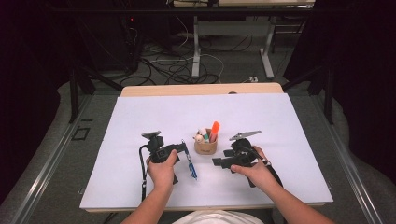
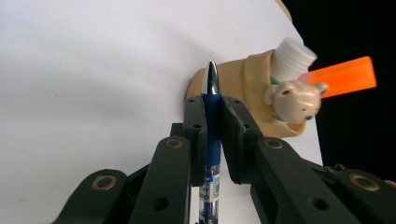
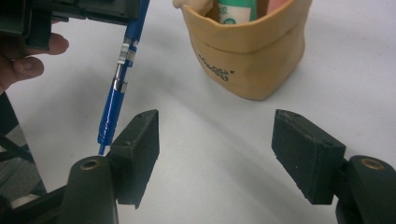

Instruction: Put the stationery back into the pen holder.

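Two hands work over a white tabletop (image 1: 140,121). Left claw (image 2: 212,121) is clamped tight on a blue pen (image 2: 211,140), its jaws pressed against the barrel just below the silver tip. In the high view the pen (image 1: 189,161) hangs from that claw (image 1: 183,148), slanting down toward the person, just left of a tan pouch (image 1: 205,147). The pouch stands upright at the middle of the tabletop, holding an orange marker (image 1: 214,130), a white cap (image 2: 294,58) and a small bear figure (image 2: 294,100). Right claw (image 3: 215,156) gapes wide with nothing between its jaws, close to the pouch (image 3: 252,56).
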Demonstrator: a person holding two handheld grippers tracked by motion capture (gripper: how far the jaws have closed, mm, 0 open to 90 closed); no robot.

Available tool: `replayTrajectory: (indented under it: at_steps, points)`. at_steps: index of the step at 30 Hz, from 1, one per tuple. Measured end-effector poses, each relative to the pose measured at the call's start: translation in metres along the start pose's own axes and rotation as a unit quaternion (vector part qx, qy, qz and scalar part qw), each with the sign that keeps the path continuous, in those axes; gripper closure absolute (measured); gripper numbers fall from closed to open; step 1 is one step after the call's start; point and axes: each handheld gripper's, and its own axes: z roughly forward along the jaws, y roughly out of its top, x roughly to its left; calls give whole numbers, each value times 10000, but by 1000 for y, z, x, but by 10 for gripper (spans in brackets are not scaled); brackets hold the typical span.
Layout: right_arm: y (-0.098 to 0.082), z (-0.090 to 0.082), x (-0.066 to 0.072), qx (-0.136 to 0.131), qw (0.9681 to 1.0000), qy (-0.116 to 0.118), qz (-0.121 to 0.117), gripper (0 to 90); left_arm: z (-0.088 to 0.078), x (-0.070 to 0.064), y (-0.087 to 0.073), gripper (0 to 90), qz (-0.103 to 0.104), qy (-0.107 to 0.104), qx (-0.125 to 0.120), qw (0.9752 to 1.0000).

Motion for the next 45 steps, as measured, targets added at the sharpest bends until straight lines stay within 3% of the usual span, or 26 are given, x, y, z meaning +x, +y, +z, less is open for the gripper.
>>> replayTrajectory:
  at_steps: [5,9,15,16,20,22,24,25,28,29,31,32,34,35,36,38,45]
  points:
    - [2,-1,2,-64,9999,77,-74,322,-8,-8,2,809,418,-38,-55,9991]
    - [3,-1,3,-36,9998,179,129,349,-12,-15,2,809,710,-64,-95,9974]
    - [6,-4,4,-158,9992,303,184,404,-16,-23,1,810,1046,-124,-117,9944]
    - [7,-6,5,-45,9993,314,192,413,-16,-24,0,809,1154,-135,-112,9932]
    - [9,-7,9,-154,9987,416,249,441,-19,-34,-3,810,1398,-229,-184,9897]
    - [10,-7,10,-188,9983,499,238,456,-18,-40,-5,810,1554,-263,-252,9872]
    - [12,-8,13,-196,9976,597,278,473,-20,-45,-7,809,1827,-251,-227,9826]
    - [13,-9,14,-187,9973,655,290,482,-20,-49,-8,810,1870,-257,-264,9817]
    - [16,-11,17,-196,9966,756,245,509,-22,-57,-7,810,2159,-244,-301,9756]
    - [18,-12,17,-145,9969,745,228,520,-23,-60,-7,810,2172,-257,-299,9753]
    - [21,-13,17,-123,9966,784,231,539,-23,-64,-6,809,2346,-284,-309,9712]
    - [23,-14,16,-89,9961,840,245,551,-23,-67,-6,809,2354,-297,-306,9710]
    - [26,-15,17,-100,9952,935,286,566,-23,-73,-6,810,2571,-276,-286,9656]
    - [29,-15,17,-107,9948,976,265,573,-23,-75,-6,810,2592,-271,-329,9649]
    - [31,-15,18,-150,9944,1011,258,582,-23,-76,-6,810,2687,-258,-336,9623]
    - [35,-16,19,-109,9937,1084,247,586,-22,-79,-6,809,2783,-284,-325,9595]
    - [44,-11,23,-115,9912,1278,337,622,-16,-85,-11,809,2988,-356,-237,9534]
